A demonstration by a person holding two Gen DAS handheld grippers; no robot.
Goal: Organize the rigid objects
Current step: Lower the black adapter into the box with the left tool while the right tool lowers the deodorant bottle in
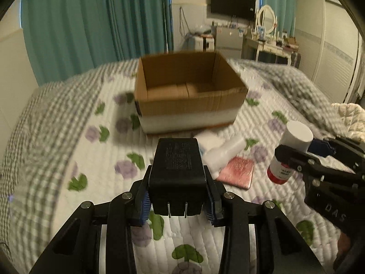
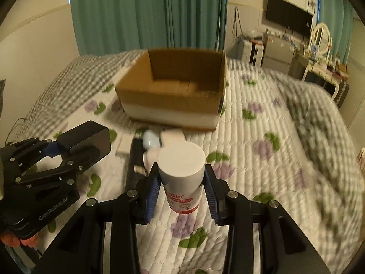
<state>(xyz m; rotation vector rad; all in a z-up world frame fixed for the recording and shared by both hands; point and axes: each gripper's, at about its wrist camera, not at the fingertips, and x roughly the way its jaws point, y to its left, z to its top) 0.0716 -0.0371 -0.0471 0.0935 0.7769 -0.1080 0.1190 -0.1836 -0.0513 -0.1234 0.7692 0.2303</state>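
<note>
Blurring softens most of the bed (image 1: 68, 118) and the far furniture, so the print on the quilt and the small items on the dresser cannot be read. Beyond the jaws lies a cluster of objects: a white bottle (image 1: 225, 150) lying flat, a pink flat case (image 1: 237, 171) touching it, and, in the right wrist view, a pale blue rounded item (image 2: 149, 140) and white blocks whose identity is unclear.

The left gripper (image 1: 176, 202) holds a black power adapter (image 1: 176, 159) between its blue pads, jaws closed on its sides, the two plug prongs pointing back toward the camera. The right gripper (image 2: 182, 196) clamps a red-and-white pill bottle (image 2: 182, 171) with a white cap; its label text is too small to read.

An open cardboard box (image 1: 189, 100) stands on the bed ahead of both grippers, well apart from them. The visible part of its floor looks bare; the near wall hides the rest.
</note>
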